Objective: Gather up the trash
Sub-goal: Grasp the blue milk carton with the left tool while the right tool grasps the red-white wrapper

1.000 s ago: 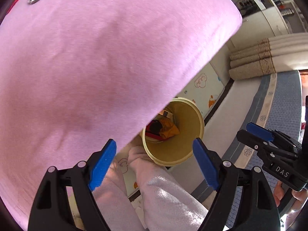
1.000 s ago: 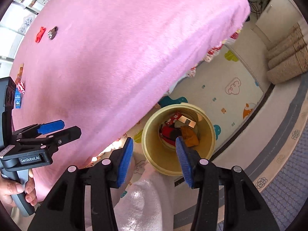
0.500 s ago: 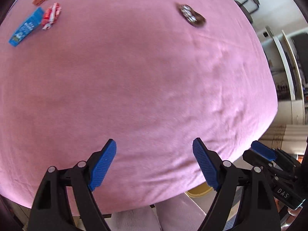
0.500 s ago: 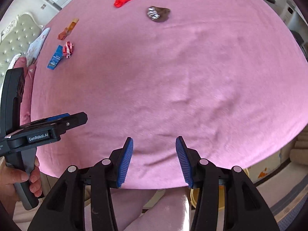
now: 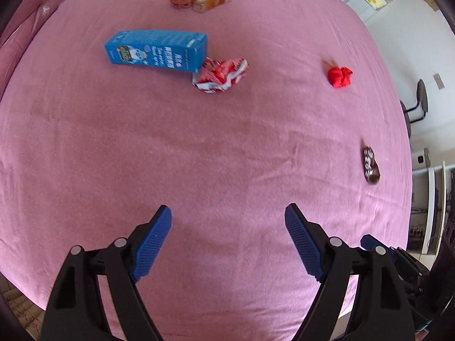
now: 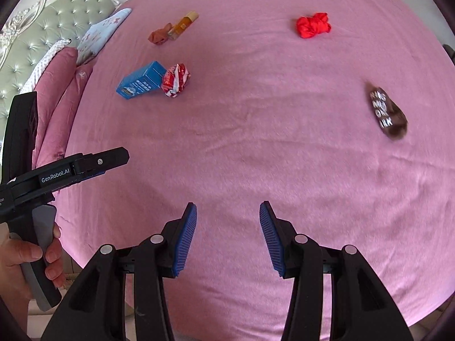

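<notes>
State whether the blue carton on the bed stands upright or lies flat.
Lying flat: the blue carton rests on its long side on the pink bed cover.

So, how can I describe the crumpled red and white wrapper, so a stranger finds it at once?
Look on the wide pink bed sheet, at the flat blue carton. The crumpled red and white foil wrapper touches its end. Only this piece has white stripes; the other red lump is plain.

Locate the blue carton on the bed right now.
The blue carton lies flat on the pink bedspread, upper left in both views, touching the crumpled red-and-white wrapper at its right.
</notes>
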`<action>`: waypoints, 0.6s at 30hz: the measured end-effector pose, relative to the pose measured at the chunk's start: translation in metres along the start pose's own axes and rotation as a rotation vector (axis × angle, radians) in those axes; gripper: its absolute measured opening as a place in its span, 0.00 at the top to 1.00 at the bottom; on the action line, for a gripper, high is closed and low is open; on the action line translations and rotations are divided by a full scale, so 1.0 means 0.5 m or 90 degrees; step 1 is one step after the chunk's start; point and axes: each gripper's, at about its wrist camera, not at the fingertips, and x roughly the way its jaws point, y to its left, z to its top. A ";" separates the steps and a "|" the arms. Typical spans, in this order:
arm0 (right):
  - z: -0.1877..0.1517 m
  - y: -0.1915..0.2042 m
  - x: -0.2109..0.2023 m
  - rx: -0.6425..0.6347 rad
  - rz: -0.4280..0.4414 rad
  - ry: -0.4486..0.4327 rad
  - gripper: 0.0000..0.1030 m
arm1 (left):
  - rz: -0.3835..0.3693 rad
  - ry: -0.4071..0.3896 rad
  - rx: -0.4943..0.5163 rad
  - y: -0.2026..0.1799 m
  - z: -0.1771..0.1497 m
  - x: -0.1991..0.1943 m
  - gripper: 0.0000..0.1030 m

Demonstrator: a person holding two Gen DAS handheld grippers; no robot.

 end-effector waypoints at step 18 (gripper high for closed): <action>0.375 0.108 0.305 -0.011 0.093 0.047 0.43 | -0.030 -0.054 -0.197 0.185 0.264 0.062 0.20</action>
